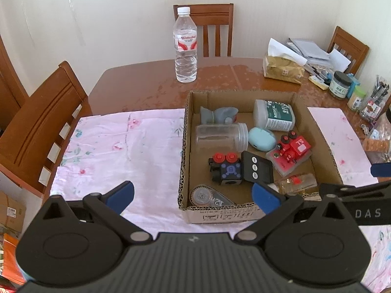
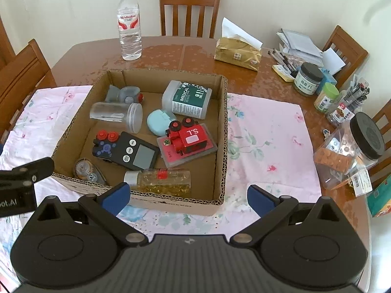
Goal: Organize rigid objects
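A cardboard box (image 1: 185, 127) (image 2: 221, 131) sits on a pink floral cloth (image 1: 117, 146) (image 2: 266, 141). It holds several items: a red toy train (image 1: 294, 147) (image 2: 189, 138), a black toy train (image 1: 226, 167) (image 2: 105, 144), a black timer (image 1: 256, 167) (image 2: 135, 151), a clear jar (image 1: 221, 136) (image 2: 117, 114), a medical bottle (image 1: 273, 114) (image 2: 188, 99), a blue case (image 1: 261, 138) (image 2: 158, 122), a capsule bottle (image 2: 161, 180) and a correction tape (image 1: 207, 196). My left gripper (image 1: 193, 195) is open and empty at the box's near-left corner. My right gripper (image 2: 188, 196) is open and empty at the box's near edge.
A water bottle (image 1: 185, 46) (image 2: 129, 24) stands beyond the box. A gold tissue pack (image 1: 282, 69) (image 2: 238, 52), papers, pens and small jars (image 2: 309, 79) crowd the table's right side. A large clear jar (image 2: 352, 146) lies at the right. Wooden chairs (image 1: 44, 127) surround the table.
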A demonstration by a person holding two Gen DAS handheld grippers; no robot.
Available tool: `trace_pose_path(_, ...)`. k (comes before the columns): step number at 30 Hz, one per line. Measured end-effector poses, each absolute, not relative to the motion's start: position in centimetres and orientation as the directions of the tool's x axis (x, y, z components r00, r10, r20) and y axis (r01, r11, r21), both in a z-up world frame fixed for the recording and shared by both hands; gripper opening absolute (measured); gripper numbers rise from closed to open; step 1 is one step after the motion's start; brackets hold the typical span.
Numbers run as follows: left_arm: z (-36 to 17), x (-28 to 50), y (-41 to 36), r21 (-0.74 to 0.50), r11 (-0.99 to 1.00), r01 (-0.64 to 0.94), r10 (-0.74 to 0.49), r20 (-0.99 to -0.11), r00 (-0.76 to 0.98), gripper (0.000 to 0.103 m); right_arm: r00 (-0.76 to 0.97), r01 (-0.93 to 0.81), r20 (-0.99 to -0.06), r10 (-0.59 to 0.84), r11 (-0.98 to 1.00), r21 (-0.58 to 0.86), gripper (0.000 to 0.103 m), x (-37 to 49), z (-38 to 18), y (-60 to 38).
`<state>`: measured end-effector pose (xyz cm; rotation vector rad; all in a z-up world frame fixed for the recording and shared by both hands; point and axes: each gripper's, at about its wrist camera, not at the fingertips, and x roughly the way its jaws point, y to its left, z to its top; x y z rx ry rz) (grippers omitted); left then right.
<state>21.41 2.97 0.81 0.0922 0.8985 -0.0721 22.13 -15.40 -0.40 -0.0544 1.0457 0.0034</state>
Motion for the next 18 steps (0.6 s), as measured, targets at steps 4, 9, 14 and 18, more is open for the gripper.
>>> trace_pose_path(4, 0.93, 21.42, 2.78, 0.046, 0.994, 0.103, -0.027, -0.789, 0.614, 0.102, 0.501, -0.023, -0.865, -0.019, 0.999, -0.035, 0.103, 22.03, -0.27, -15.46)
trace_pose_path(9, 0.84, 21.55, 2.49, 0.049, 0.993, 0.105, -0.024, -0.799, 0.6, 0.102, 0.496, -0.015, -0.868, -0.02, 0.999, -0.031, 0.103, 22.12, -0.35, -15.68)
trace_pose_path(14, 0.84, 21.73, 2.28, 0.049, 0.993, 0.106, -0.024, -0.803, 0.596, 0.102, 0.497, -0.008, -0.868, -0.02, 1.0, -0.027, 0.103, 22.21, -0.33, -15.85)
trace_pose_path(18, 0.82, 21.8, 2.14, 0.048, 0.993, 0.107, -0.025, -0.806, 0.591, 0.102, 0.498, -0.004, -0.867, -0.019, 1.0, -0.024, 0.103, 22.38, -0.28, -16.0)
